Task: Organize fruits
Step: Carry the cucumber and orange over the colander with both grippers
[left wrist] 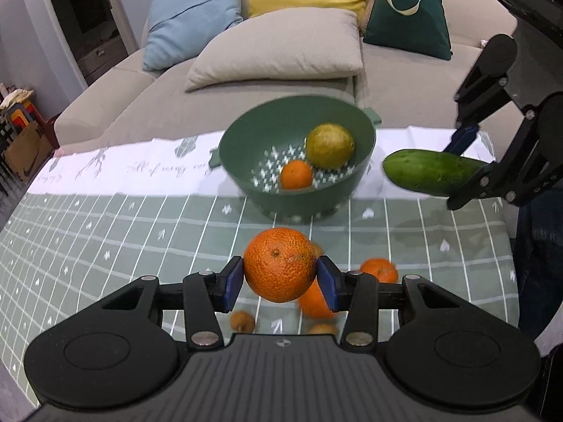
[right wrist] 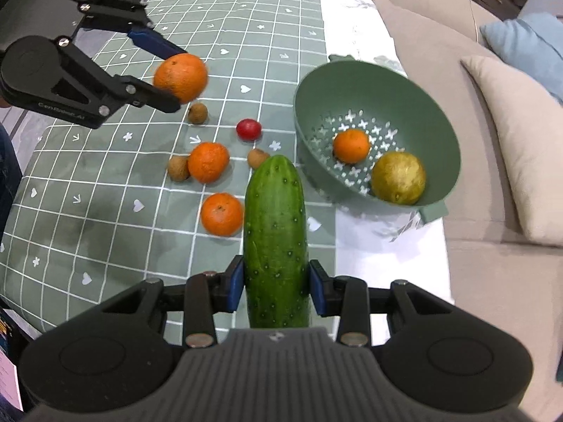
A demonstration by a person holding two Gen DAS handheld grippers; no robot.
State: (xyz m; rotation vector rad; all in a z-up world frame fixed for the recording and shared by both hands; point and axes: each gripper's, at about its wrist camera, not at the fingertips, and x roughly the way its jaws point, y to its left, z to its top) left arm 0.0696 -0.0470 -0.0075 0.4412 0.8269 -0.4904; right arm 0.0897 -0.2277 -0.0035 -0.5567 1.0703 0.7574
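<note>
My left gripper [left wrist: 280, 278] is shut on a large orange [left wrist: 279, 264] and holds it above the table, short of the green colander bowl [left wrist: 246, 133]. The bowl [right wrist: 440, 133] holds a small orange [right wrist: 351, 146] and a yellow-green pear [right wrist: 398, 177]. My right gripper [right wrist: 275, 286] is shut on a green cucumber [right wrist: 276, 239], held in the air to the right of the bowl; it shows in the left wrist view [left wrist: 432, 172]. Two oranges [right wrist: 208, 161] [right wrist: 221, 213], a red fruit [right wrist: 248, 129] and three small brown fruits [right wrist: 197, 113] lie on the table.
The table carries a green checked cloth [right wrist: 105, 193] with a white runner [left wrist: 123, 172] under the bowl. A beige sofa [left wrist: 281, 98] with cushions and a green bag [left wrist: 408, 10] stands just behind the table's far edge.
</note>
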